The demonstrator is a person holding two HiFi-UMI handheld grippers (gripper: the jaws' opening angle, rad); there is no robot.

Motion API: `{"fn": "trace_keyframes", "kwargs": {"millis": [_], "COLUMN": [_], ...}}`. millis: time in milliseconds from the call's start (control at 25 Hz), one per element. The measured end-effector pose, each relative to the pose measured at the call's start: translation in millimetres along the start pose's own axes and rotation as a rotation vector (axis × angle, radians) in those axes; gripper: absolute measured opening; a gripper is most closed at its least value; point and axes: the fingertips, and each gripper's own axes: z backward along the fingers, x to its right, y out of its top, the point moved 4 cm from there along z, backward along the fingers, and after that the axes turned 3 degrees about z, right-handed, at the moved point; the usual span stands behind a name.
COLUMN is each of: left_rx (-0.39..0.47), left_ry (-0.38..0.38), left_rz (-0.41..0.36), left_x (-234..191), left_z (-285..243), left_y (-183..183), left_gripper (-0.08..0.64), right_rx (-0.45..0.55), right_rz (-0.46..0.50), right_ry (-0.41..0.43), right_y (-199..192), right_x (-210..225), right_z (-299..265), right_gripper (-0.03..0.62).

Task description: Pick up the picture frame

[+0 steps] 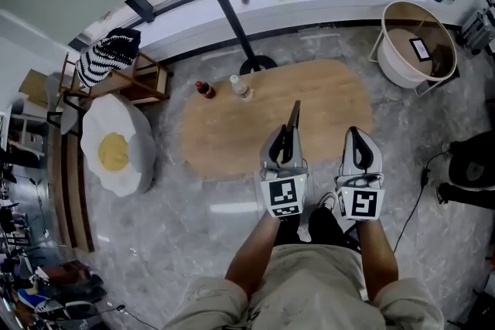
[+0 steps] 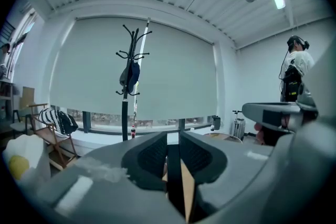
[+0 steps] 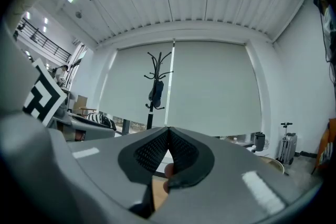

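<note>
The picture frame (image 1: 295,113) is a thin dark frame with a wood-coloured back, seen edge-on above the oval wooden table (image 1: 232,135). My left gripper (image 1: 285,139) is shut on its near end and holds it off the tabletop. In the left gripper view the frame (image 2: 175,176) stands upright between the two ribbed pads of that gripper (image 2: 173,139). Just to the right, at about the same height, my right gripper (image 1: 358,137) has its jaws shut. In the right gripper view its pads meet at the tip (image 3: 168,131) with nothing between them.
A red-capped bottle (image 1: 205,90) and a clear bottle (image 1: 240,87) stand at the table's far edge, beside the coat stand (image 1: 232,11). A round white basket (image 1: 414,42) stands at the far right. At the left are an egg-shaped cushion (image 1: 116,143) and a wooden chair (image 1: 139,81).
</note>
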Motion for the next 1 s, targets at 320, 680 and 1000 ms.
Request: {"fn": "trace_keyframes", "kwargs": {"millis": [320,680,1000], "left_rx": [0.130,0.215,0.250], "left_ry": [0.018,0.055,0.059], "left_rz": [-0.107,-0.127,-0.122], "left_x": [-1.2,-5.3,-5.5], "left_z": [11.0,18.5,13.9], "left_y": [58.6,103.5,131.6], "left_gripper": [0.078,0.078,0.078], "right_rx": [0.095,0.173,0.224], "right_rz": [-0.010,-0.002,0.012], "right_ry": [0.003,0.037,0.030], "right_y": [45.7,86.1,108.4], "right_x": [7.2,8.1,14.9], "right_z": [-8.9,-17.2,-26.3], "right_gripper": [0.002,0.002,0.002]}}
